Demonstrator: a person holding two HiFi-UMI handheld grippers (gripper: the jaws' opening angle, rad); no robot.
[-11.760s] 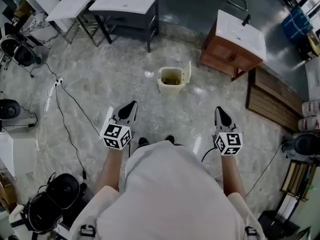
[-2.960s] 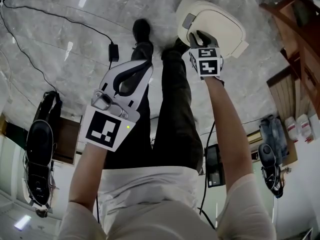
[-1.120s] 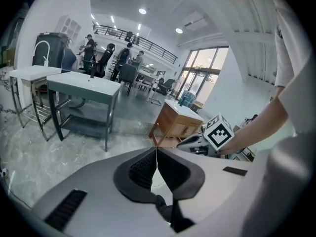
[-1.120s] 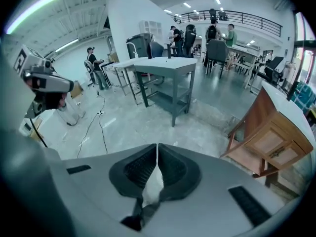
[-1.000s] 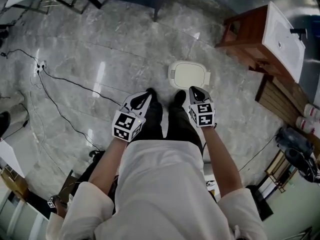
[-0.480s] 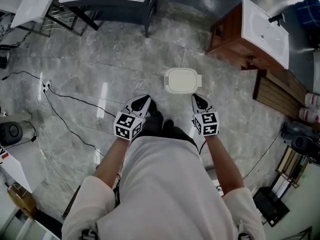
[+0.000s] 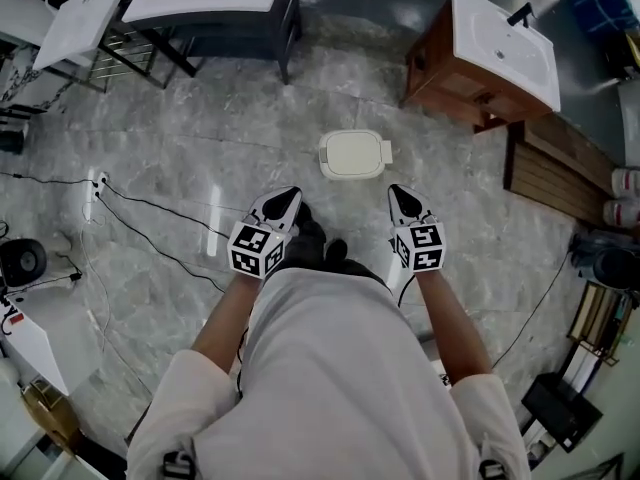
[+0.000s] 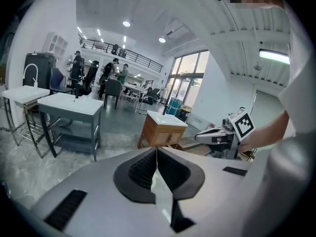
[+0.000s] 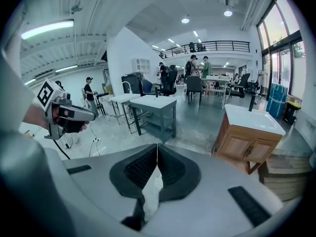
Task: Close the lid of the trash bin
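— How do the two tools stand?
— Nearest, by the person's waist, the left hand-held gripper [image 7: 288, 198] and the right hand-held gripper [image 7: 400, 194] each have their jaws pressed together with nothing between them.
— And the trash bin?
— The trash bin [image 7: 353, 170] stands on the floor [image 7: 200, 158] ahead, between the two and touching neither. Its lid [image 7: 352, 150] lies flat on top. Farther off stands a wooden cabinet [image 7: 450, 78].

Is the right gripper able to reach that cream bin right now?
Probably not without stooping: the right gripper is held at waist height, the trash bin sits on the floor ahead. Nothing blocks the way.
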